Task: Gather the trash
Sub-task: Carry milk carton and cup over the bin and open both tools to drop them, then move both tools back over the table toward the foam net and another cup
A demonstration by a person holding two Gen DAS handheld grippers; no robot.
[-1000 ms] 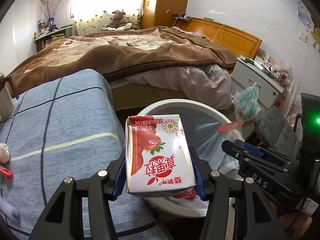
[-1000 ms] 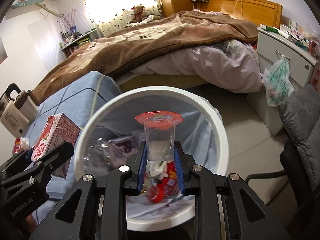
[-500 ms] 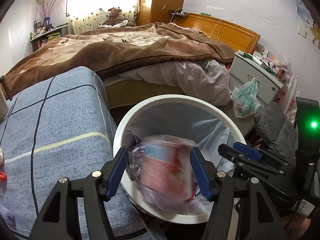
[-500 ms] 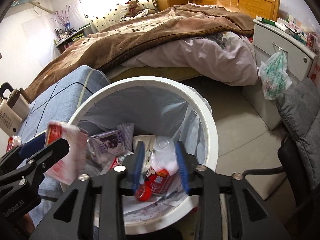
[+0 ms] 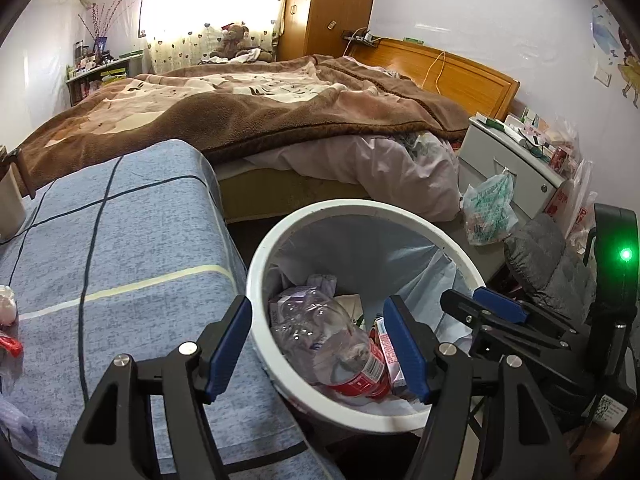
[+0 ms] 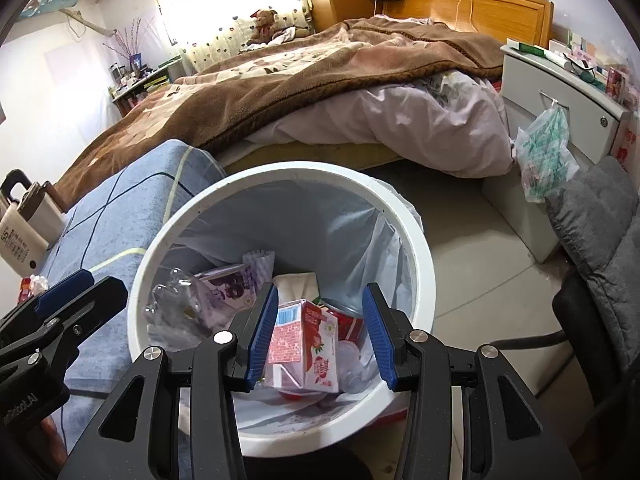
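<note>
A white round trash bin with a pale blue liner stands beside the blue-covered table. Inside lie a crushed clear plastic bottle with a red label, the red strawberry milk carton and other wrappers. My left gripper is open and empty above the bin's near left rim. My right gripper is open and empty above the bin, over the carton. The clear cup cannot be made out among the trash.
The table with a blue checked cloth is left of the bin; small red and white scraps lie at its left edge. A bed, a white nightstand with a hanging bag, and a grey chair surround the bin.
Both grippers opened. The strawberry milk carton dropped from the left gripper and the clear cup from the right gripper into the bin.
</note>
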